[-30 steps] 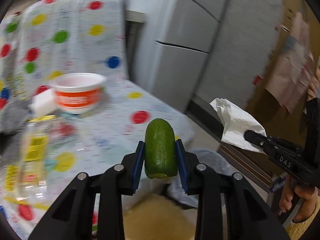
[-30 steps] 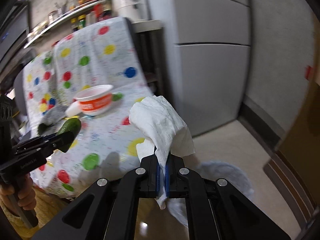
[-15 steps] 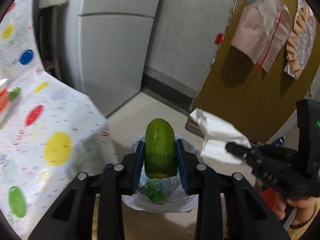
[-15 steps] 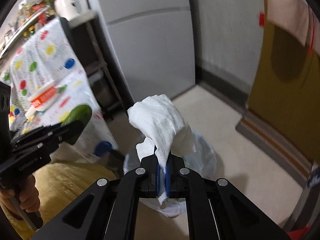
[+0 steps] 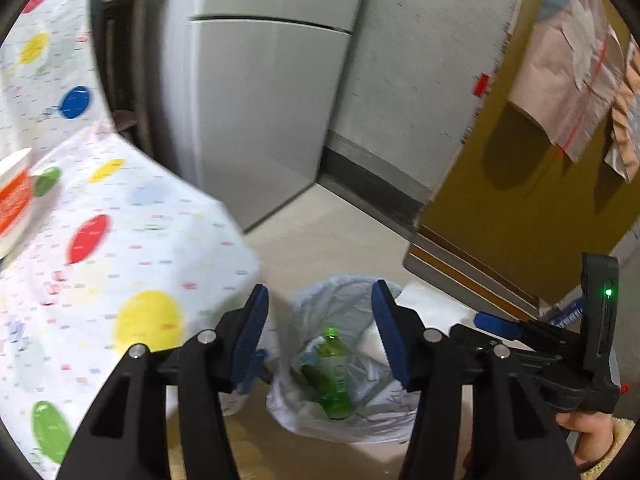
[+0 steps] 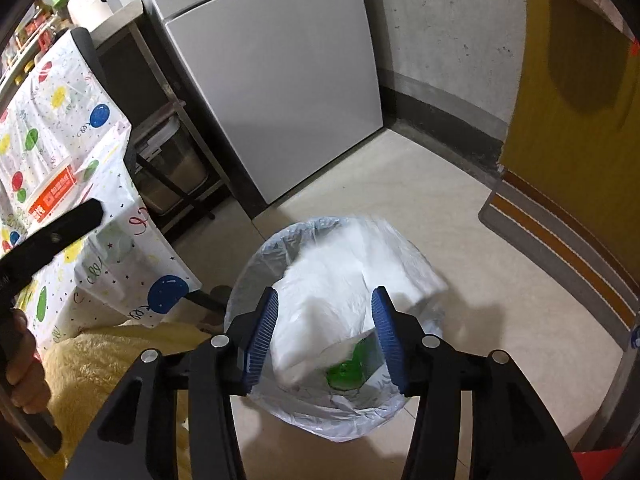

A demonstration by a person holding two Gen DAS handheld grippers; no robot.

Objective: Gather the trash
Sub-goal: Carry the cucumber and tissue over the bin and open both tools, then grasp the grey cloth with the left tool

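Note:
A bin lined with a white plastic bag (image 5: 320, 420) (image 6: 256, 268) stands on the floor by the table. My left gripper (image 5: 320, 340) is open and empty above it; a green plastic bottle (image 5: 334, 376) lies inside. My right gripper (image 6: 324, 336) is open above the bin, and the white tissue (image 6: 320, 312) sits loose between its blue pads, over the bag's mouth, blurred. Green shows under the tissue in the right wrist view (image 6: 346, 374). The cucumber piece is out of sight. The right gripper also shows at the left wrist view's right side (image 5: 496, 324).
A table with a balloon-print cloth (image 5: 120, 272) (image 6: 100, 248) stands left of the bin, with an orange-and-white bowl (image 5: 12, 200) (image 6: 52, 196) on it. A grey fridge (image 6: 280, 72) stands behind. A striped mat (image 6: 560, 240) lies by a yellow door (image 6: 580, 100).
Both grippers have opened over the bin. The cucumber piece has left the left gripper, and the tissue is free of the right gripper's pads. Both have moved closer to the bin.

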